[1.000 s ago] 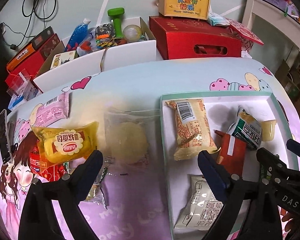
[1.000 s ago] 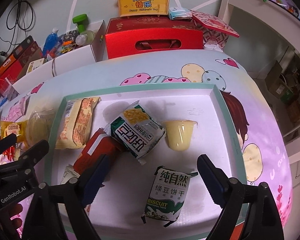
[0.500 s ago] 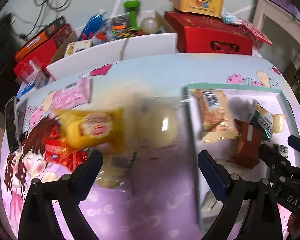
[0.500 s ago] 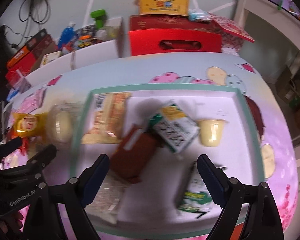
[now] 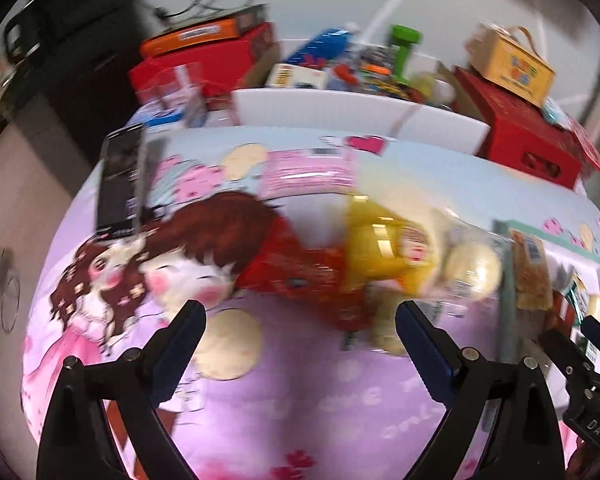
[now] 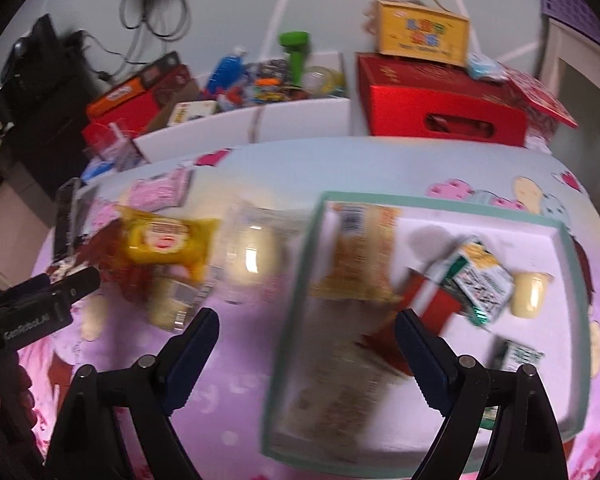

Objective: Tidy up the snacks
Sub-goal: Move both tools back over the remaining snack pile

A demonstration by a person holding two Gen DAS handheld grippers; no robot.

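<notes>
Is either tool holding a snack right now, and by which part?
Nothing is held. The left tool and the right tool are both open and empty above the table.

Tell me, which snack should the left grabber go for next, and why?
Probably the yellow bread pack. The left gripper is open and empty, pointing at the snacks left on the table, while the tray already holds several. That pack lies on top of the red packet, so moving forward to it looks like the easiest grab.

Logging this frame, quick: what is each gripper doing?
Left gripper: open, holding nothing.
Right gripper: open, holding nothing.
</notes>
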